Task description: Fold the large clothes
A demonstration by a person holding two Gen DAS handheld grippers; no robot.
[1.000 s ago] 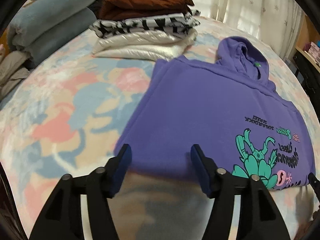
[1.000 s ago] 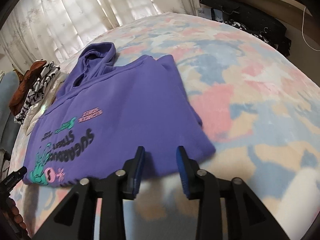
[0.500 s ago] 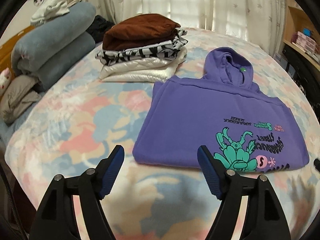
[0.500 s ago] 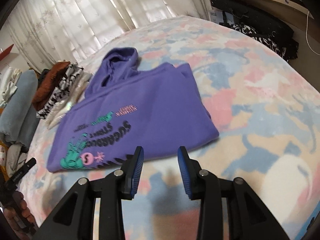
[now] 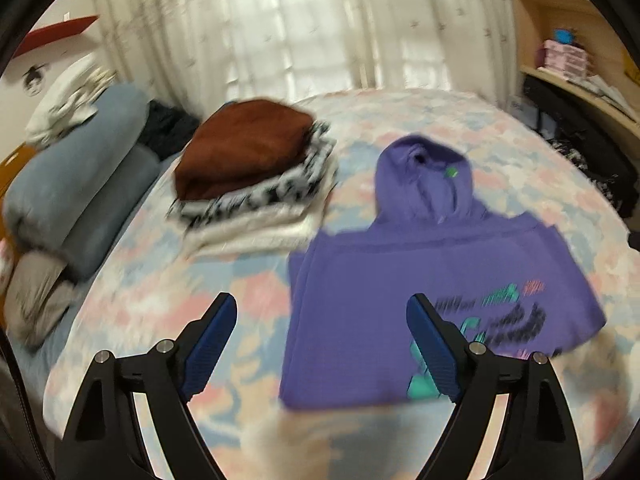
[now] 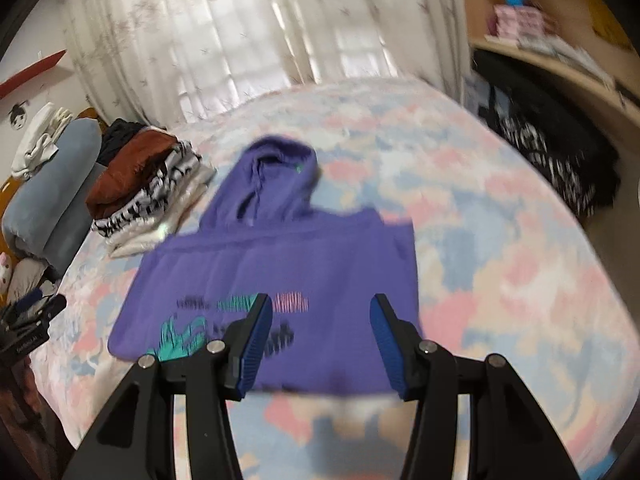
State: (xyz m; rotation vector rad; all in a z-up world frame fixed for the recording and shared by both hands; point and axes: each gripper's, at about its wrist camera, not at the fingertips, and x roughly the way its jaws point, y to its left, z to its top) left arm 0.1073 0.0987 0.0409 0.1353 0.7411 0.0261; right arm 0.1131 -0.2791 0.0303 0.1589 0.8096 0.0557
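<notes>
Above a pastel bed [image 5: 132,304], the left gripper [image 5: 322,344] and right gripper [image 6: 320,340], fingers just spreading wide and empty, hang over a folded purple hoodie [image 6: 280,256]; beyond lies a stack of folded clothes [image 5: 256,184].

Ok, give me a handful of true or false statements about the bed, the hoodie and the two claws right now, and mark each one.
1. The purple hoodie lies flat on the bed. True.
2. The left claw is clamped on the hoodie's hem. False: its jaws stand wide apart with nothing between them, having just been opening.
3. A pile of folded clothes sits beside the hoodie, a brown piece on top. True.
4. The right claw carries a white shirt. False: it is open and empty, having just been opening.
5. The hood points toward the curtains. True.
</notes>
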